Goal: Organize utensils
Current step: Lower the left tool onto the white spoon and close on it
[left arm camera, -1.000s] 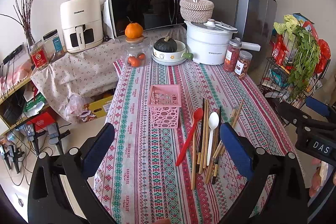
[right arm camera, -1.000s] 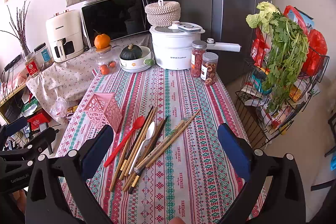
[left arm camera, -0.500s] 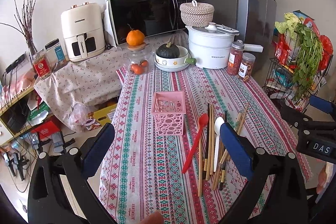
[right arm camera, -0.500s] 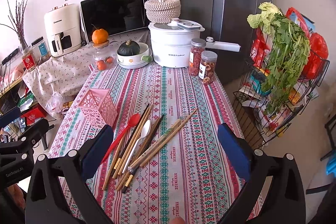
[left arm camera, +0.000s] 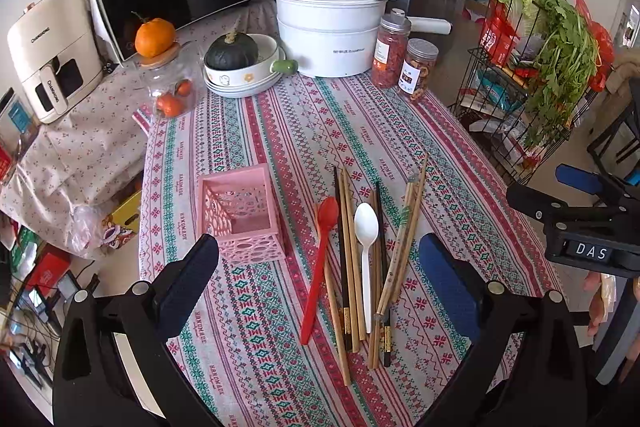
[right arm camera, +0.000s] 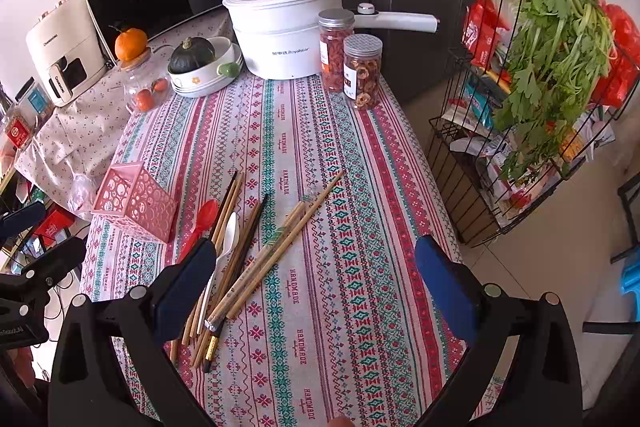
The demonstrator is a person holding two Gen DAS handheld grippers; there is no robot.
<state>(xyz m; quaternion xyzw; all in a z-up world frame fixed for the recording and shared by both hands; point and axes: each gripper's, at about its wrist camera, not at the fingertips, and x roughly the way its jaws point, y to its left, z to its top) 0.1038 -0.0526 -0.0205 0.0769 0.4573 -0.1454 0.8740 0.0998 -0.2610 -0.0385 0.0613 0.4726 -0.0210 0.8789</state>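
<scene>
Pink perforated basket (left arm camera: 240, 217), empty, at my left gripper's (left arm camera: 320, 271) eleven o'clock; red spoon (left arm camera: 320, 259), chopsticks (left arm camera: 348, 267) and white spoon (left arm camera: 366, 247) loose at twelve. Both views have drawn closer to the table within the last second; nothing lifted yet. Left gripper wide, unladen. Right gripper (right arm camera: 316, 275) wide, unladen, with the chopsticks at its ten o'clock. I judge sorting is about to start.

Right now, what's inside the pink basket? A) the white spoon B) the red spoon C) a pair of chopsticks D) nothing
D: the pink basket shows only its bare floor, while the red spoon, white spoon and chopsticks all lie on the tablecloth to its right.
</scene>
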